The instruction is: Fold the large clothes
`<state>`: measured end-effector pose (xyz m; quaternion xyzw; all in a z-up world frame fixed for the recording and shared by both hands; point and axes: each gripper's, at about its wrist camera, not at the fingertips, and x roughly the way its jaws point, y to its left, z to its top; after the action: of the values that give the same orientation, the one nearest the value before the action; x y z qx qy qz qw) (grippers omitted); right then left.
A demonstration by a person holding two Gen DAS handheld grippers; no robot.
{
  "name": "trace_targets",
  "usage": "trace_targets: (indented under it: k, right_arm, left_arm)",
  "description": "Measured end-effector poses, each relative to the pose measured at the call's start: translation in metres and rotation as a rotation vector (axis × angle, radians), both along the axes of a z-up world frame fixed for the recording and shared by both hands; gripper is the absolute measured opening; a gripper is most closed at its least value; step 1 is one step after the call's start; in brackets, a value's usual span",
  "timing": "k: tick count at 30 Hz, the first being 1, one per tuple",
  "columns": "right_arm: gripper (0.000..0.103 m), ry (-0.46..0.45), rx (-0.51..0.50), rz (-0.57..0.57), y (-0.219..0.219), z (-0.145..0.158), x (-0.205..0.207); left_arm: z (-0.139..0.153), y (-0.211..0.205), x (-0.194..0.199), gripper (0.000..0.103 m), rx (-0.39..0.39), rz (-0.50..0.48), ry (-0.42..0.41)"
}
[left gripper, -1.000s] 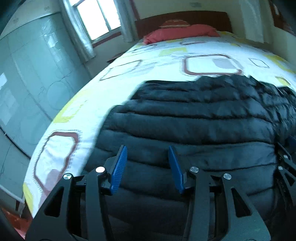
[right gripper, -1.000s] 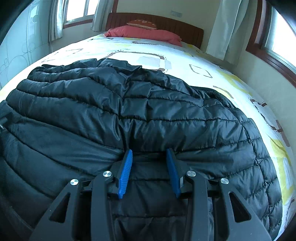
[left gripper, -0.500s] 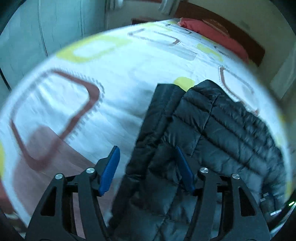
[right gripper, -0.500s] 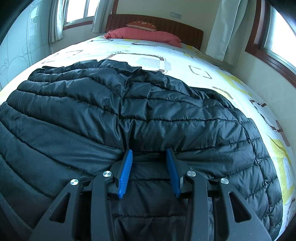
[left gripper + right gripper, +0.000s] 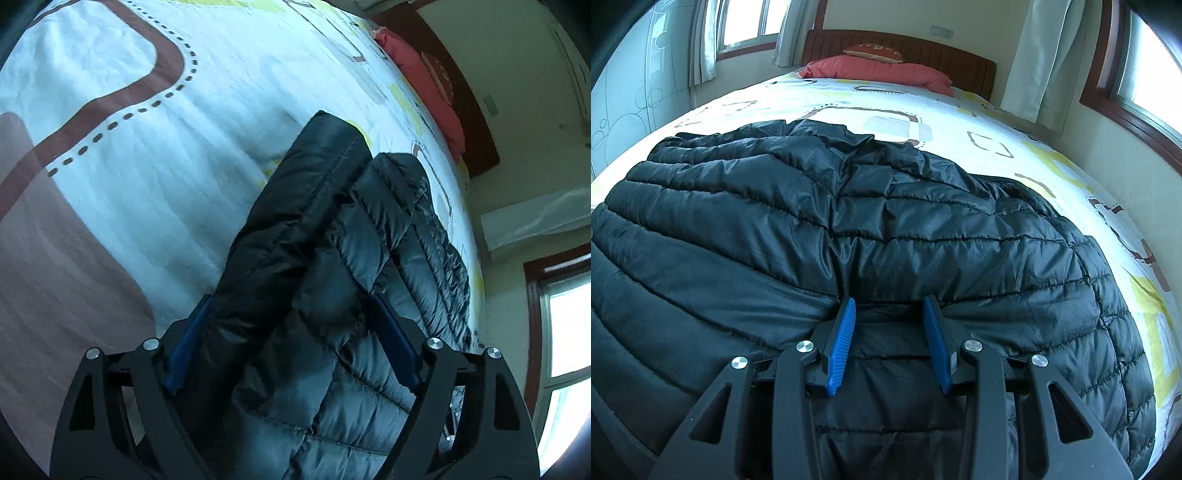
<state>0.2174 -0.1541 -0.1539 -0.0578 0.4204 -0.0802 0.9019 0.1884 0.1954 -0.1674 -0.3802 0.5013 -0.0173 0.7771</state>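
Folding looks barely begun: jacket (image 5: 886, 229) lies spread on the bed (image 5: 1015, 122) below the red pillow (image 5: 879, 70). Left gripper (image 5: 291, 343), jaws just opening wide, straddles its edge ungrasped; right gripper (image 5: 892, 343) pinches a ridge.

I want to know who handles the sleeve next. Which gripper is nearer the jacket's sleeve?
Left. The left gripper, whose jaws have just been opening, straddles the sleeve where it lies along the jacket's edge. The right gripper rests on the jacket body.
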Motion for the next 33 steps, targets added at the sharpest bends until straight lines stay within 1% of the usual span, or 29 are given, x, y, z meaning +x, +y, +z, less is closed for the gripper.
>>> trace_targets:
  k: [2,5,6,7,8,9,10,11,12,13,14,16,18,22,25,29,33]
  right_arm:
    - [0.039,-0.001,0.001,0.000,0.000,0.001,0.000]
    - [0.039,-0.002,-0.002,-0.001,0.000,0.002,0.000]
    - [0.039,-0.004,-0.005,-0.002,0.001,0.002,0.000]
    - [0.039,-0.005,-0.007,-0.003,0.002,0.002,0.000]
    - [0.039,-0.005,-0.010,-0.004,0.002,0.002,0.001]
    - [0.039,-0.005,-0.010,-0.005,0.002,0.002,0.000]
    - [0.039,-0.006,-0.008,-0.004,0.002,0.001,0.000]
    - [0.039,-0.006,-0.007,-0.004,0.002,0.002,0.000]
    - [0.039,-0.005,-0.006,-0.004,0.002,0.001,0.001]
    - [0.039,-0.005,-0.008,-0.004,0.002,0.001,0.000]
    - [0.039,-0.005,-0.009,-0.004,0.002,0.001,0.000]
    - [0.039,-0.006,-0.008,-0.004,0.002,0.001,0.000]
    - [0.039,-0.006,-0.008,-0.004,0.001,0.001,0.000]
    - [0.039,-0.007,-0.007,-0.007,0.002,0.001,0.000]
    - [0.039,-0.012,-0.008,-0.016,0.004,0.003,-0.001]
    - [0.039,-0.022,-0.001,-0.026,0.001,0.013,-0.004]
    - [0.039,-0.056,0.015,-0.057,-0.019,0.032,-0.012]
  left_arm:
    - [-0.002,0.002,0.003,0.084,0.011,-0.016,-0.008]
    - [-0.003,0.004,0.006,0.085,0.007,-0.017,-0.021]
    - [0.000,-0.001,0.007,0.085,0.032,-0.030,-0.030]
    - [0.004,-0.006,0.008,0.085,0.040,-0.070,-0.046]
    - [0.007,-0.012,0.009,0.084,0.027,-0.115,-0.065]
    - [0.010,-0.019,0.008,0.078,0.015,-0.146,-0.085]
    - [0.015,-0.024,0.008,0.071,0.034,-0.160,-0.098]
    - [0.018,-0.028,0.007,0.065,0.054,-0.169,-0.106]
    - [0.020,-0.029,0.007,0.052,0.060,-0.170,-0.116]
    - [0.024,-0.029,0.006,0.043,0.054,-0.159,-0.130]
    - [0.027,-0.030,0.005,0.040,0.052,-0.152,-0.136]
    - [0.036,-0.034,0.001,0.032,0.077,-0.148,-0.160]
    - [0.050,-0.041,-0.004,0.028,0.110,-0.150,-0.195]
    - [0.078,-0.054,-0.010,0.025,0.109,-0.152,-0.265]
    - [0.095,-0.070,-0.015,0.024,0.135,-0.176,-0.310]
    - [0.110,-0.095,-0.013,0.023,0.180,-0.202,-0.339]
    - [0.118,-0.105,-0.013,0.023,0.194,-0.219,-0.349]
